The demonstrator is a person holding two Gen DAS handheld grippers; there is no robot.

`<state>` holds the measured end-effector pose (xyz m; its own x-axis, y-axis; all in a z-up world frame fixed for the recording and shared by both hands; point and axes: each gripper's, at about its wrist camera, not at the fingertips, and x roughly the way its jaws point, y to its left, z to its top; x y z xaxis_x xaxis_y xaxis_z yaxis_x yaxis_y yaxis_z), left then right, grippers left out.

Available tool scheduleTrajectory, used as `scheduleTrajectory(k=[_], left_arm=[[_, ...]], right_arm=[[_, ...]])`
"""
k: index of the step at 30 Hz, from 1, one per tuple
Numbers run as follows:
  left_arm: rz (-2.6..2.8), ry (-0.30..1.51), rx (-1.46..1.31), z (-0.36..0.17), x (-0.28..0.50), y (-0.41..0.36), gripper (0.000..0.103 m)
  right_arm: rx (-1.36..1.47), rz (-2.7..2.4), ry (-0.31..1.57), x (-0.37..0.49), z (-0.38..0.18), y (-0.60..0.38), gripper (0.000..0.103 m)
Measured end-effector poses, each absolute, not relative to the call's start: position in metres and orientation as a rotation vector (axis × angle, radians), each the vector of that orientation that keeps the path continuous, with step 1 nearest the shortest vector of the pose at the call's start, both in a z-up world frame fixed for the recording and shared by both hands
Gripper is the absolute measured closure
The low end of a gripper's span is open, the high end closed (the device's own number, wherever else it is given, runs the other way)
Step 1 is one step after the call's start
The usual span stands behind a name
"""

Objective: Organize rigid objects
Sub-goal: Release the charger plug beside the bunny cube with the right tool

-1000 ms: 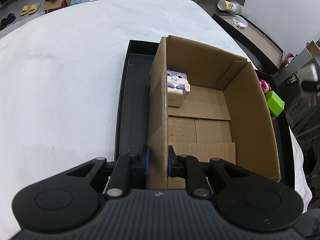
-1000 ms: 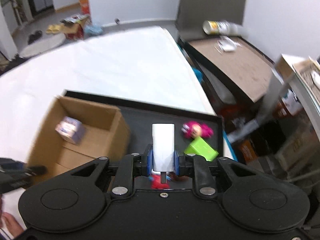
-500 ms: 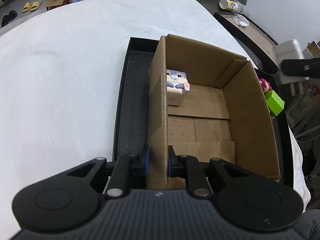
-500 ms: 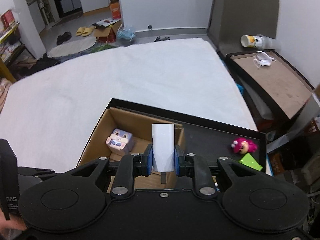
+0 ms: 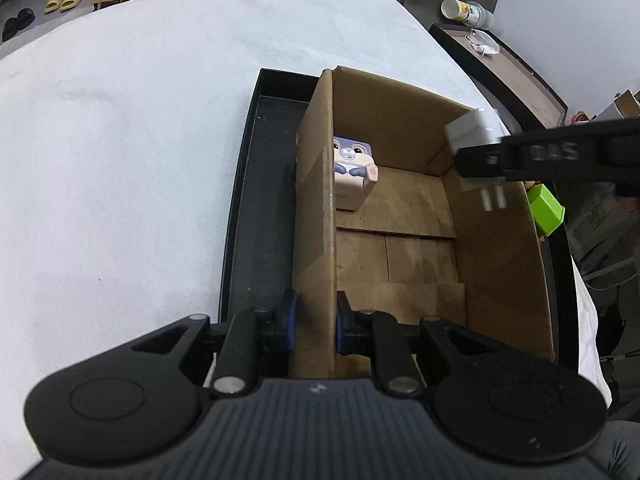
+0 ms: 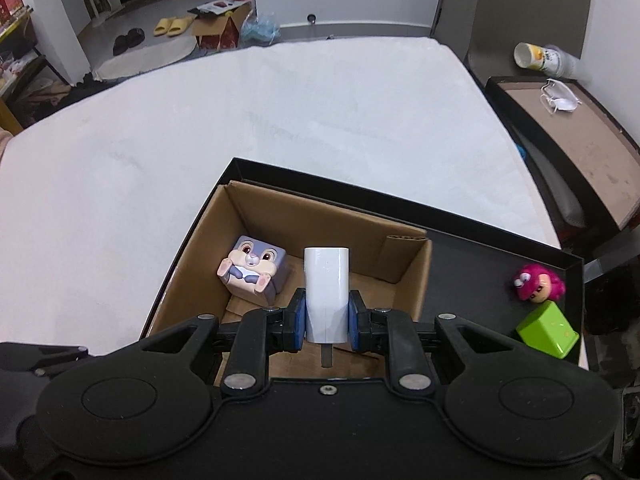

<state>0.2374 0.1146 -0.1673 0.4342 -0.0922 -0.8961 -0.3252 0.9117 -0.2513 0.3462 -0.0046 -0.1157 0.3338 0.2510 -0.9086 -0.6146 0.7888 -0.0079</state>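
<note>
Charger (image 6: 326,294): white, clenched in right gripper (image 6: 326,322) above cardboard box (image 5: 496,264)
Left gripper (image 5: 314,324): pinched box's near wall
Bunny cube (image 6: 253,270): sat inside box

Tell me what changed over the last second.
The right gripper, shut on the white plug-in charger, carried it leftward from above the black tray to over the open cardboard box. The left gripper stayed clamped on the box's wall. The rabbit cube, pink doll head and green block did not move.
</note>
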Motion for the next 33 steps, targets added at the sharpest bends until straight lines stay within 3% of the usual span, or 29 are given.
scheduleTrajectory(k=[11, 12, 15, 16, 20, 27, 33], left_arm=[[0.143, 1.12, -0.429, -0.167, 0.236, 0.117, 0.086], [0.143, 1.119, -0.426, -0.167, 0.237, 0.116, 0.086], [0.144, 1.114, -0.419, -0.167, 0.236, 0.116, 0.086], [0.144, 1.111, -0.415, -0.168, 0.236, 0.115, 0.086], [0.149, 1.11, -0.406, -0.167, 0.235, 0.113, 0.086], [0.166, 1.106, -0.384, -0.164, 0.235, 0.11, 0.086], [0.175, 1.109, -0.355, -0.164, 0.236, 0.105, 0.086]], right_arm=[[-0.362, 0.602, 1.084, 0.351, -0.121, 0.004, 0.076], [-0.363, 0.605, 1.076, 0.349, -0.117, 0.001, 0.072], [-0.361, 0.602, 1.023, 0.344, -0.103, -0.01, 0.045], [-0.356, 0.6, 0.999, 0.341, -0.097, -0.016, 0.041], [-0.331, 0.582, 0.954, 0.339, -0.08, -0.041, 0.04], [-0.262, 0.516, 0.917, 0.34, -0.067, -0.093, 0.021], [-0.211, 0.44, 0.93, 0.341, -0.077, -0.127, 0.019]])
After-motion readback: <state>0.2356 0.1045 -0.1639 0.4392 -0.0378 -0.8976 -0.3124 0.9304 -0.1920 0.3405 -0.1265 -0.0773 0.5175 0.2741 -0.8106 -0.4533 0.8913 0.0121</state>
